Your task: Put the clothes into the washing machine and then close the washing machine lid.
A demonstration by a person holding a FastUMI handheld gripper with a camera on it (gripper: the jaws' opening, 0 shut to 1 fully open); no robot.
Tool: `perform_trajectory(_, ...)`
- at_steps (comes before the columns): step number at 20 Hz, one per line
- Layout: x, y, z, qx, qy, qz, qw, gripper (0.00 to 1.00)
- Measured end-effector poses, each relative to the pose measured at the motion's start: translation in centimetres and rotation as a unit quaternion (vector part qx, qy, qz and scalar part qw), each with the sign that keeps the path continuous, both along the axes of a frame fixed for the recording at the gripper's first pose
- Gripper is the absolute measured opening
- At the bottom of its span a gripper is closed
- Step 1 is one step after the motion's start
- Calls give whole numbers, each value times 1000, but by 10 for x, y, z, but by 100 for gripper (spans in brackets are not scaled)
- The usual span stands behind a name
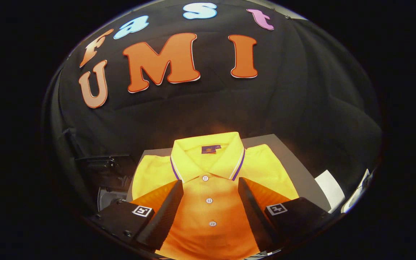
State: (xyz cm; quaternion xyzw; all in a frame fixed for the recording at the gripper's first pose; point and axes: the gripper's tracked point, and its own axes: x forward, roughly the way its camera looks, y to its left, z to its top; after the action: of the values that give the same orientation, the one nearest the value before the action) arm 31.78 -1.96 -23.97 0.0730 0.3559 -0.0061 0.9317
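Observation:
A folded yellow polo shirt (211, 169) with a striped collar and three white buttons lies flat on a grey board (287, 151). My gripper (211, 184) hovers over the shirt with its fingers spread wide. The button placket runs between the two fingers, and the collar lies just beyond the fingertips. Nothing is pinched between them. At the left, beside the board and lower down, part of a dark machine with a round grey opening (108, 196) shows; I cannot tell how its lid stands.
A white sheet (330, 189) lies at the right of the board, with another pale edge (358, 195) further right. Black cloth walls close in behind and on both sides.

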Motion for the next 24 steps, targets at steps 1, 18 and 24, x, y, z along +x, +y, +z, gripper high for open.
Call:
perform_trajectory(1, 0, 1, -2, -3, 6, 4, 1000, 99)
perform_trajectory(18, -5, 15, -36, 5, 71, 74, 995, 63)
perform_trajectory(24, -9, 14, -35, 14, 89, 44, 995, 13)
